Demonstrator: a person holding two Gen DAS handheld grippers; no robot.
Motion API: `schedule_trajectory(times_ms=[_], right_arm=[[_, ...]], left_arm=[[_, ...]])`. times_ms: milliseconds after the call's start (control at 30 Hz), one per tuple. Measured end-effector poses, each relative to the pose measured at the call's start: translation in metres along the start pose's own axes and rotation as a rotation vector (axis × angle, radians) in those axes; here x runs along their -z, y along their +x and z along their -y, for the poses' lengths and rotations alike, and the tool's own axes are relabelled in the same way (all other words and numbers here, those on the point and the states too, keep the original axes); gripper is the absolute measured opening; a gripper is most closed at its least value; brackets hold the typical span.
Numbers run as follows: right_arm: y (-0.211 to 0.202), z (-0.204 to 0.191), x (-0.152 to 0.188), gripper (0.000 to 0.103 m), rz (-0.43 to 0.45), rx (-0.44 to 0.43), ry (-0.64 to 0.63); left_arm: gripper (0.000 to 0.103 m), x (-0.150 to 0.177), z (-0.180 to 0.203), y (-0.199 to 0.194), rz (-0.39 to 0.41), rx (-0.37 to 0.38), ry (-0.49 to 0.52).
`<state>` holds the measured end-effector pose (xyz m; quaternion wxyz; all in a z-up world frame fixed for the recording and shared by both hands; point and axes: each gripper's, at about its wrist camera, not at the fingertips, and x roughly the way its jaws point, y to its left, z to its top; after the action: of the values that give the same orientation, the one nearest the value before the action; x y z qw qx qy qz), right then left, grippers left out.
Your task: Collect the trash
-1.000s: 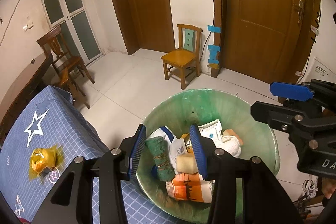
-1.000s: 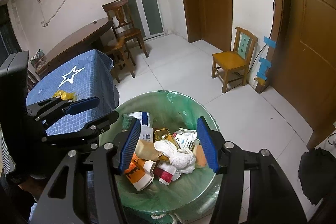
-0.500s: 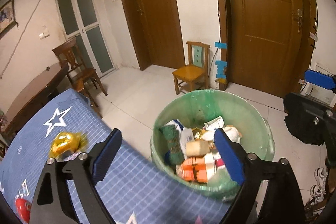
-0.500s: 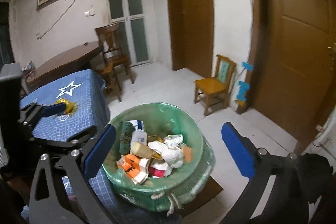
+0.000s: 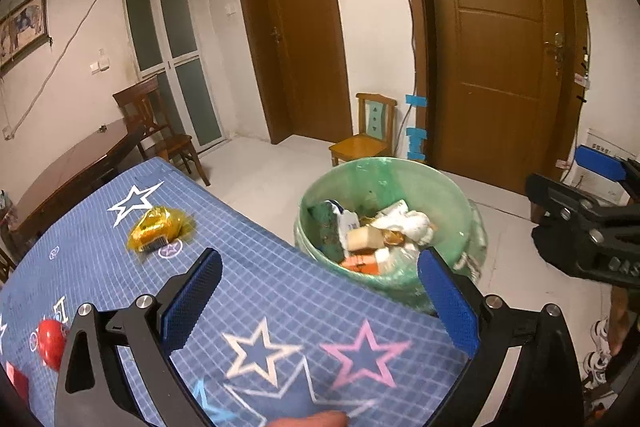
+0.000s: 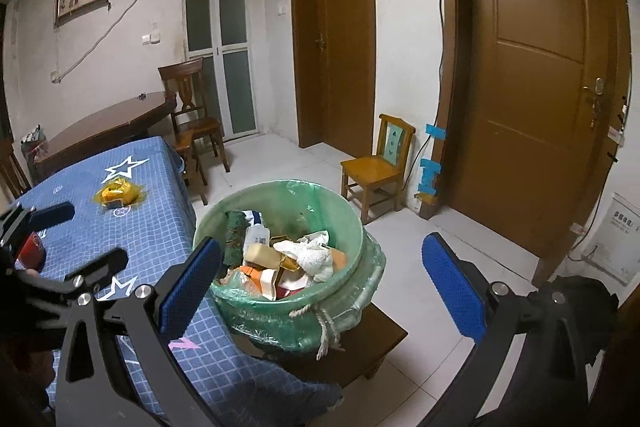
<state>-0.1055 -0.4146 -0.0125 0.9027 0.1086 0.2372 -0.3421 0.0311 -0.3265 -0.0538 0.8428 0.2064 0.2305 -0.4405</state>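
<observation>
Two pieces of trash are plainly left on the blue star-print tabletop (image 5: 280, 291): a crumpled yellow wrapper (image 5: 157, 229) near the white star, and a red object (image 5: 51, 341) at the near left edge (too blurred to say what it is). A further red scrap may sit at the very corner, but it is cut off by the frame.

Most of the job looks done, judging by the bin. The green-lined trash bin (image 6: 344, 223) stands on a low wooden stool (image 6: 384, 327) just beside the tabletop's edge and is heaped with rubbish: a green scouring pad, a small white bottle, a tan sponge-like block, crumpled white tissue, orange and white cartons, a bit of gold foil.

Both sets of tongs are spread wide with nothing between them. The left tongs (image 5: 320, 301) hover over the tabletop, the right tongs (image 6: 320, 285) frame the bin from the near side.
</observation>
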Motion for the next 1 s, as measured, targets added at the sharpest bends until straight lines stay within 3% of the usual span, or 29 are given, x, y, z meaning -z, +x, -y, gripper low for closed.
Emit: schedule_trajectory(times_ms=[367,533,767,1000], right_arm=[[-0.012,0.007,0.002,0.097,0.010,0.011,0.014],[-0.011,0.014,0.003,0.097,0.007,0.016,0.022],[-0.009,0.023,0.007,0.097,-0.005,0.019,0.050],[-0.009,0.025,0.008,0.097,0.010,0.027,0.060]], left_arm=[[0.098,0.007,0.004,-0.016,-0.011,0.049,-0.028],[0.098,0.006,0.009,-0.020,0.034,0.040,-0.024],[0.098,0.007,0.021,-0.019,0.040,0.059,0.010],[0.098,0.009,0.027,-0.014,-0.004,0.027,0.048]])
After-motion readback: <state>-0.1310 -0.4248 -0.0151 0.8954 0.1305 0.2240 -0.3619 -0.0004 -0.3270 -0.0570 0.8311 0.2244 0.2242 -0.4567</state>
